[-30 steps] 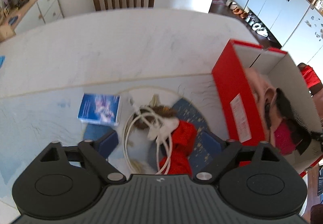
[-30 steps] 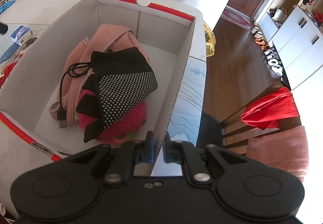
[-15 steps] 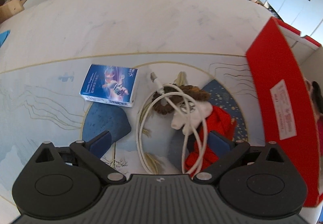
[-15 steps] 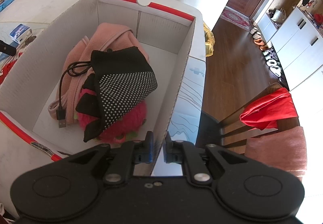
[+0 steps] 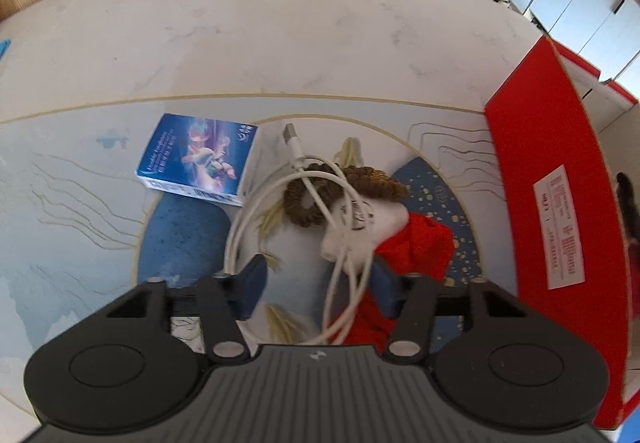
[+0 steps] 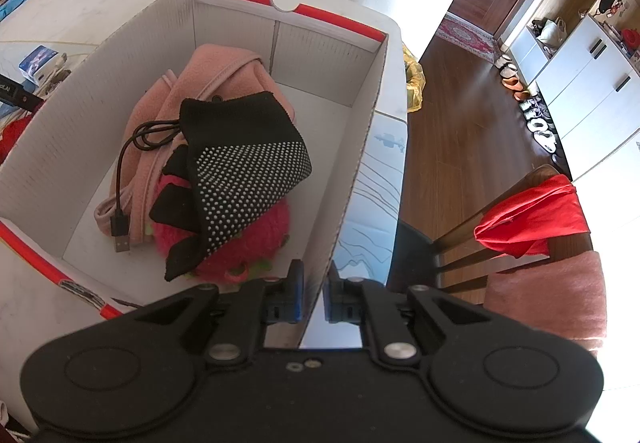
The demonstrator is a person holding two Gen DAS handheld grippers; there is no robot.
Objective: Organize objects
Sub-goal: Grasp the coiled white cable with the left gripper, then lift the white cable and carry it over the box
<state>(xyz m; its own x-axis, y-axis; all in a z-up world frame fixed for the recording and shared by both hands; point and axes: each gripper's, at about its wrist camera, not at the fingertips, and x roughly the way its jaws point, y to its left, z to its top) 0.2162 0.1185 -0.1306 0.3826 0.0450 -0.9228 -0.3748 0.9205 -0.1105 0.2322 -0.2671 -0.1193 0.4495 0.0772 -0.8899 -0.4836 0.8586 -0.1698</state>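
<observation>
1. Grasp target: the white USB cable [image 5: 316, 211], coiled loosely on the table [image 5: 280, 43] and lying across a doll with a red dress [image 5: 384, 239], just beside the red cardboard box [image 5: 544, 179].
2. Left gripper [image 5: 318, 285] points steeply down over the coil. Its jaws are closing, with cable strands and the table between them. The left pad sits against the outer loop; whether the right pad presses the strands yet cannot be told.
3. Recommended: gather both sides of the loop in one pinch, low on the coil. A grip on a single strand would likely let the rest trail and drag the doll.
4. Check that the red fabric is not caught under the right pad before lifting.
5. Right gripper [image 6: 314, 297] also points steeply down. Its fingers are pressed together on the near wall of the box [image 6: 352, 179], steadying it.
6. Box contents: a pink garment [image 6: 224, 71], a black dotted glove [image 6: 240, 163], a black cable [image 6: 128, 147], a pink plush [image 6: 256, 239].
7. A blue packet [image 5: 196, 159] remains on the table.
</observation>
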